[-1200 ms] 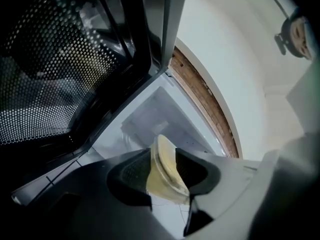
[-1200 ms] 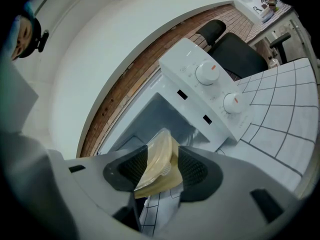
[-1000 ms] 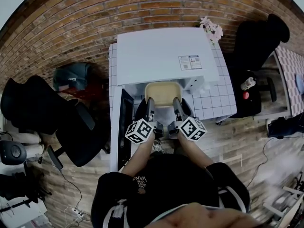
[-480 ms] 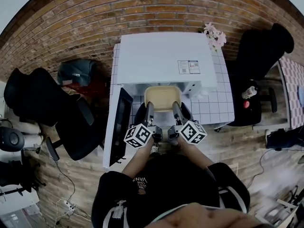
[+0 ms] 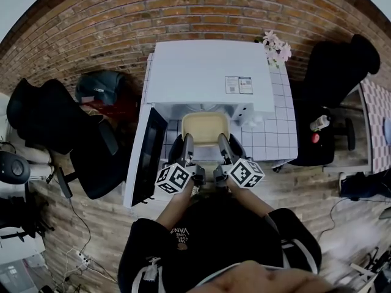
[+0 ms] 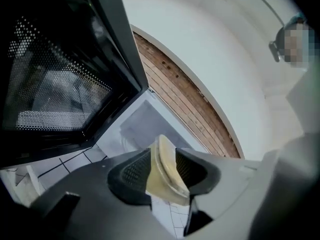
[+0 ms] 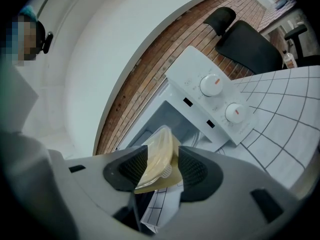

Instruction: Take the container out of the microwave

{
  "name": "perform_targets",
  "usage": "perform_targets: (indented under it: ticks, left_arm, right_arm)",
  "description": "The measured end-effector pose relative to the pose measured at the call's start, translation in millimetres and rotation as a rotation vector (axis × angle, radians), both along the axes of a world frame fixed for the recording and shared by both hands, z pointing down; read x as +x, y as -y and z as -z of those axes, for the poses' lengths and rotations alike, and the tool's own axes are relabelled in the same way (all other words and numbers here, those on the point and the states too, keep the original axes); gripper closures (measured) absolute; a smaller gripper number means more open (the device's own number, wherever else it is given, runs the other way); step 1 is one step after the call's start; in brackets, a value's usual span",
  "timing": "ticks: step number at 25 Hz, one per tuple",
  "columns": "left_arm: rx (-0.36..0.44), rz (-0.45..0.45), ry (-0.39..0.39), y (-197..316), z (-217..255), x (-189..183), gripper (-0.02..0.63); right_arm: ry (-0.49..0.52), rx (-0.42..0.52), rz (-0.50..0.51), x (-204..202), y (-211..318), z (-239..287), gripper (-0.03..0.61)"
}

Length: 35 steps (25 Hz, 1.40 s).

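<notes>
The withdrawal step is in hand: the cream-coloured container (image 5: pixel 206 129) sits at the middle of the head view, at the mouth of the white microwave (image 5: pixel 208 72), partly under the front edge of the oven's top and partly out toward the person. The left claw (image 5: pixel 186 141) is clenched on its left rim and the right claw (image 5: pixel 220 140) on its right rim. Each gripper view shows the thin yellowish edge pinched between the ribbed pads, with the oven cavity beyond. The door (image 5: pixel 146 157) stands swung wide at the left of the frame, clear of the path. The tiled counter (image 5: pixel 275 136) shows to the right of the oven and below its opening. The oven's two knobs (image 7: pixel 215 85) sit at the upper right of the right gripper view. By my reading, the next move calls for both claws to draw back together, level and at an even pace, so the container neither tilts nor twists out of either grip. Once it clears the opening, it can be lowered onto the counter in front.
</notes>
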<state>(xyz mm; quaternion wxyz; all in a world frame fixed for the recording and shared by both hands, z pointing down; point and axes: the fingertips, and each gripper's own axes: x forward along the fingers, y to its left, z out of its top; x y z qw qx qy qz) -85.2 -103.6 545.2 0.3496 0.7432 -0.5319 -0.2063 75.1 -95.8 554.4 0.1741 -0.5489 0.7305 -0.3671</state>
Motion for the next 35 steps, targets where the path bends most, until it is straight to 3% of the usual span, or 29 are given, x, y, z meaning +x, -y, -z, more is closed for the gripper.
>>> perform_targets:
  ticks: [35]
  left_arm:
    - [0.024,-0.005,-0.02,-34,27,13,0.454]
  right_arm:
    - [-0.022,0.045,0.112,11,-20,32,0.394]
